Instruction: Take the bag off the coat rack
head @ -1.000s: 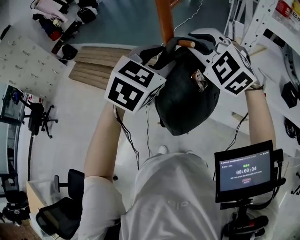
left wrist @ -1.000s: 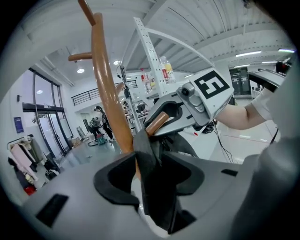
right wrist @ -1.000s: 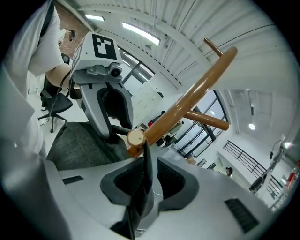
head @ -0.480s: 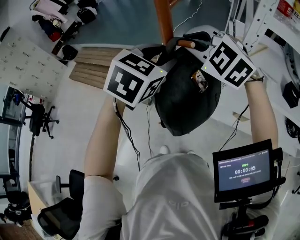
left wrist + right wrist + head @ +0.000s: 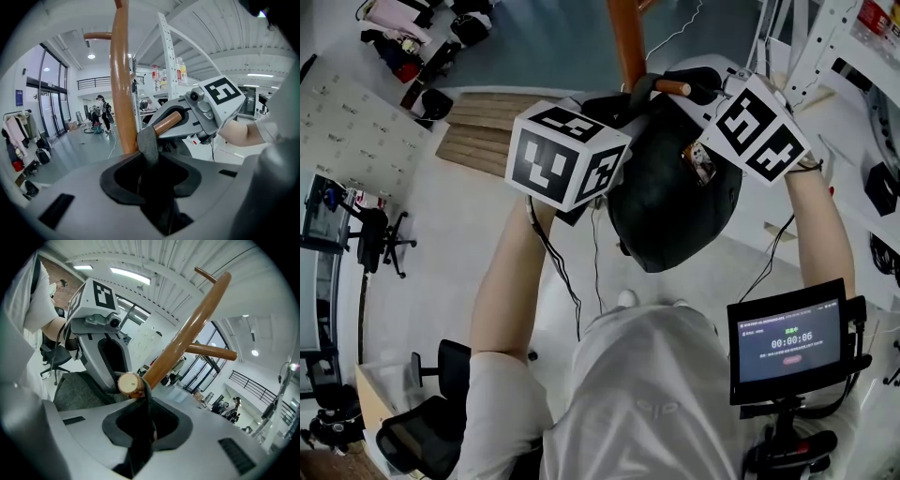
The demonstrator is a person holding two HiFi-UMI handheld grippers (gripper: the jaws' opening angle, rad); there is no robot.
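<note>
**Item under removal.** The black rounded fabric bag (image 5: 675, 206) hangs from the orange-brown wooden coat rack (image 5: 628, 42). It is carried by a dark grey webbing strap (image 5: 149, 143) looped over a short wooden peg (image 5: 167, 123) that branches from the rack's upright pole. In the head view the bag's body sits directly below the peg, between the two tools. It is not yet off the rack.

**Left tongs** (image 5: 154, 176). Narrow, closed on the strap. The webbing rises out of the jaws and goes over the peg close to where the peg joins the pole.

**Right tongs** (image 5: 140, 427). Also narrow, closed on the same strap just beneath the peg. Their own view looks almost straight at the peg's round cut end.

**Governing relation.** The peg's long axis runs from the pole outward and somewhat upward. Its free end points toward the right tongs. The left tongs sit on the pole side of the loop and the right tongs on the open side. The strap lies just above both pairs of jaws.

**Assessment.** The loop can only clear in one direction, along the peg toward its tip, on the right tongs' side. The right tongs are better placed to lead, with the left following. A straight downward pull would likely bind the strap on the peg.
</note>
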